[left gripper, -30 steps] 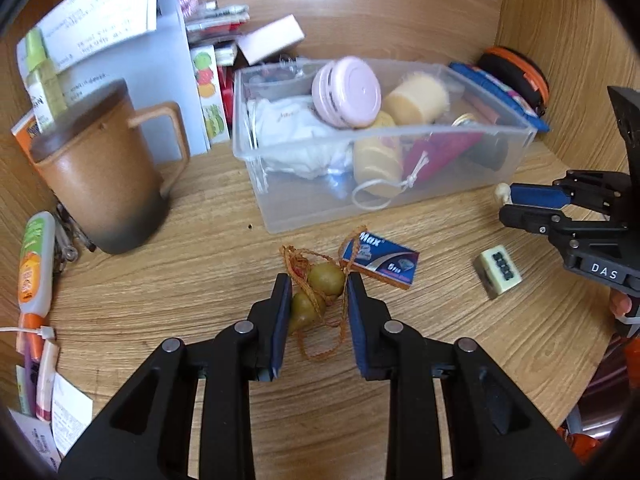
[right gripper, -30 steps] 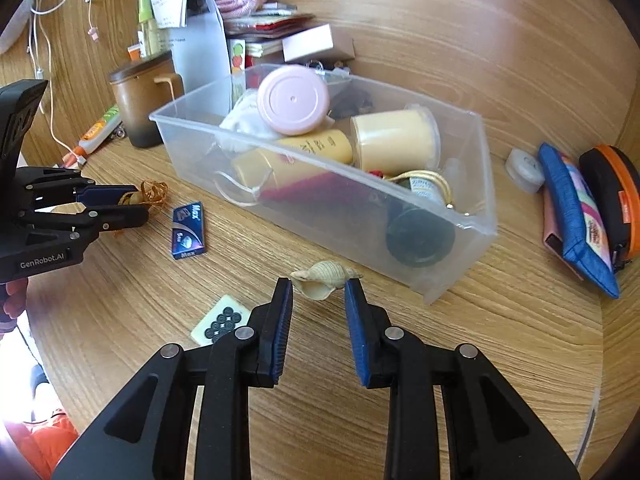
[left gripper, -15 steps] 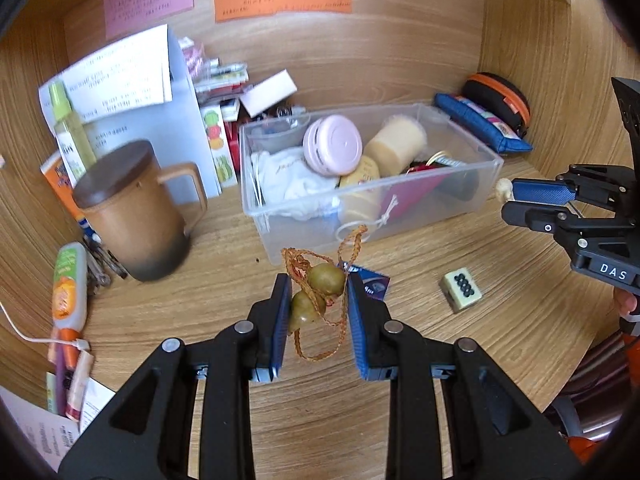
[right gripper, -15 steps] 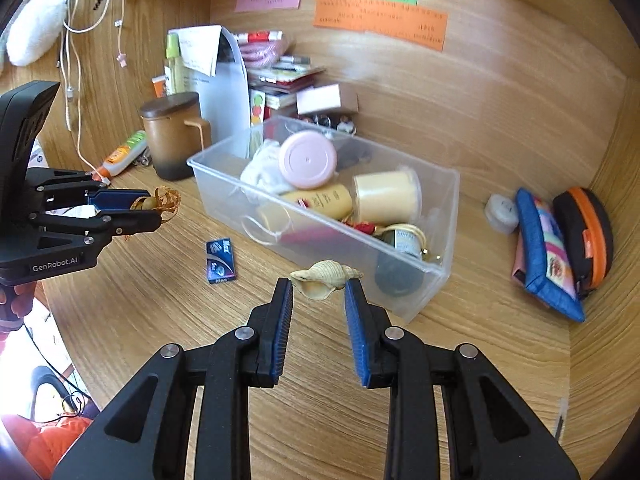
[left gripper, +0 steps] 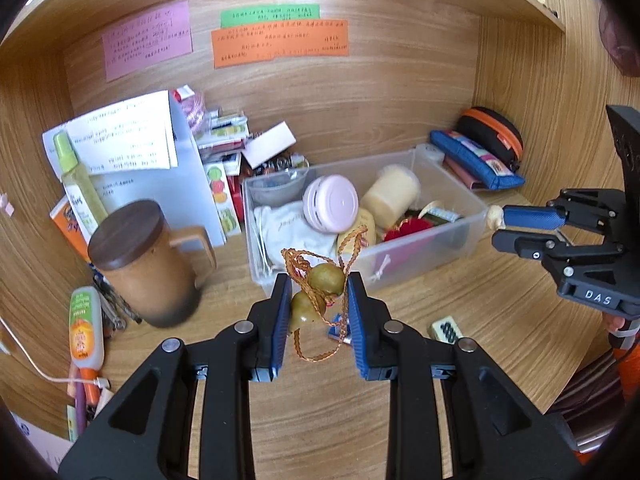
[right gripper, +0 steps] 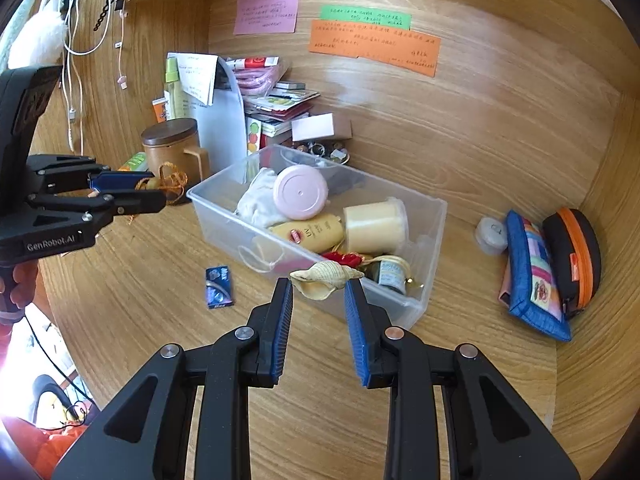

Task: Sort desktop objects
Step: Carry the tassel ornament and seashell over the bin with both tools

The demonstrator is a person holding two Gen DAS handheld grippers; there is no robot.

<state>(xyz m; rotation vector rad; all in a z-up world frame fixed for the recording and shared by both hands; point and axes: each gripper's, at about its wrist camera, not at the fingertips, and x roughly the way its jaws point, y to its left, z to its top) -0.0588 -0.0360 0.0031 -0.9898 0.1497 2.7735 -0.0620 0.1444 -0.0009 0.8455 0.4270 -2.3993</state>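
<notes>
In clear bin (right gripper: pixel 434 240): pink tin (right gripper: pixel 301 192), tube, jar; jaws pinch gourds (left gripper: pixel 318 292) & shell (right gripper: pixel 326 274).

Both wrist cameras look forward and down along their own fingers from above the wooden desk, facing its back wall. Both views share the clear bin (left gripper: pixel 362 236) (right gripper: pixel 320 224) at centre frame, and each catches the other gripper at a side edge.

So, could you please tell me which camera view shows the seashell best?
The right wrist view: the seashell sits front and centre, held between the right gripper fingers, its spiral plain. The left wrist view shows only a pale tip poking past the blue pad.
</notes>
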